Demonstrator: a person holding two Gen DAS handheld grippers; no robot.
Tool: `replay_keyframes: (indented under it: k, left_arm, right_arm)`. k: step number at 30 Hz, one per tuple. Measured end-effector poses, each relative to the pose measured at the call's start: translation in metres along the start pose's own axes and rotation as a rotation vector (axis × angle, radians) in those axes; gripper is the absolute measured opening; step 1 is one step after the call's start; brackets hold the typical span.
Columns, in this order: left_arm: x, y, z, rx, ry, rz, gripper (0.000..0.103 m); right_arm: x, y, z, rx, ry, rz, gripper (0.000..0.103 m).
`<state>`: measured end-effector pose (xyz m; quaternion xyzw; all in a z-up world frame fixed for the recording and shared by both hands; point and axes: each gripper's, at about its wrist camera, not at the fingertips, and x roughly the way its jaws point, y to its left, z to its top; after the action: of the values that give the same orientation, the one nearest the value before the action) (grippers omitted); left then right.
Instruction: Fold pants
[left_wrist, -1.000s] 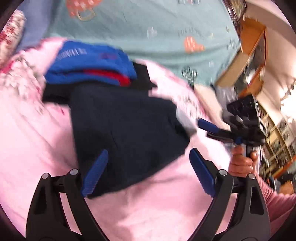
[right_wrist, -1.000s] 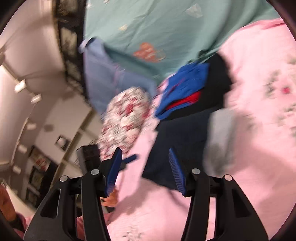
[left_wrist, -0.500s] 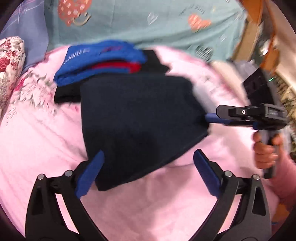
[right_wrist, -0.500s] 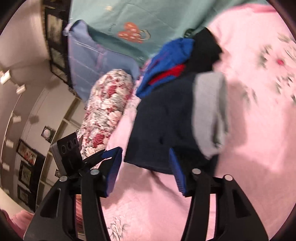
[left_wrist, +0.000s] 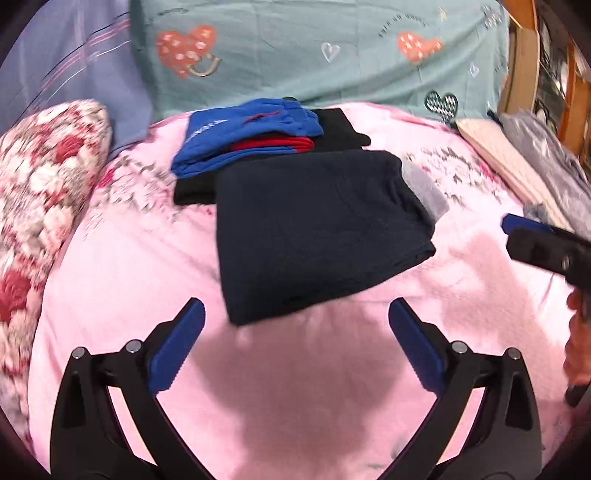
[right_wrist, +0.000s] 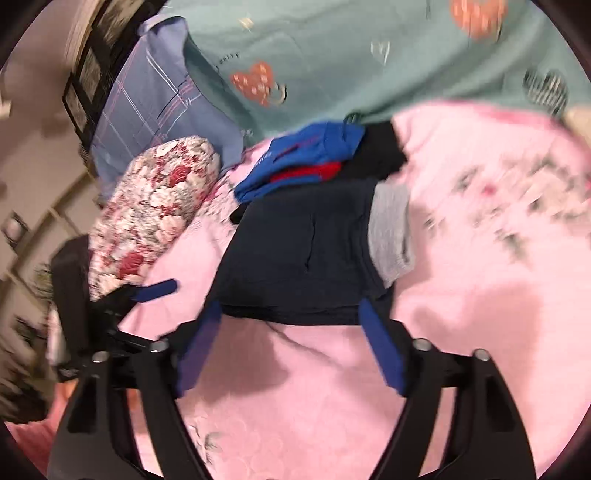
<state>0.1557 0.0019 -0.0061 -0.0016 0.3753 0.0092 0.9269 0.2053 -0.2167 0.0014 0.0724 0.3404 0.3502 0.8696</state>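
The dark navy pants (left_wrist: 317, 229) lie folded into a compact block on the pink bedsheet (left_wrist: 295, 387), with a grey waistband (left_wrist: 424, 188) showing at the right edge. They also show in the right wrist view (right_wrist: 299, 258). My left gripper (left_wrist: 295, 332) is open and empty, just short of the pants' near edge. My right gripper (right_wrist: 290, 332) is open and empty, its fingertips at the near edge of the pants. The right gripper also shows at the right of the left wrist view (left_wrist: 546, 247).
A folded blue and red garment (left_wrist: 251, 136) lies on a black one (left_wrist: 343, 129) behind the pants. A floral pillow (left_wrist: 40, 192) is at the left, a teal heart-print cover (left_wrist: 332, 55) behind, and stacked beige and grey clothes (left_wrist: 524, 166) at the right.
Both grippers have pulled back from the folded pants and levelled out. The right gripper, which was at the pants' right edge, has moved away to the right. The pants lie still.
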Motion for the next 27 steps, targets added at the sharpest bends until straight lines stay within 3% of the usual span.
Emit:
replay_keyframes:
  k: [4, 6, 10, 15, 27]
  left_arm:
    - [-0.023, 0.006, -0.016, -0.062, -0.031, 0.037, 0.101]
    - [-0.025, 0.006, -0.021, -0.07, -0.022, 0.051, 0.101]
    - [-0.024, 0.003, -0.03, -0.061, -0.018, 0.07, 0.101]
    - [-0.029, -0.003, -0.04, -0.055, -0.103, 0.077, 0.101]
    - [-0.031, -0.013, -0.042, -0.004, -0.114, 0.093, 0.101]
  right_arm:
    - [-0.013, 0.019, -0.018, -0.064, -0.086, -0.15, 0.093]
    - [-0.008, 0.022, -0.026, -0.09, -0.082, -0.215, 0.101]
    - [0.01, 0.023, -0.039, -0.12, -0.026, -0.296, 0.101]
    - [0.009, 0.026, -0.053, -0.148, -0.019, -0.333, 0.101]
    - [0.006, 0.028, -0.058, -0.168, -0.009, -0.355, 0.101]
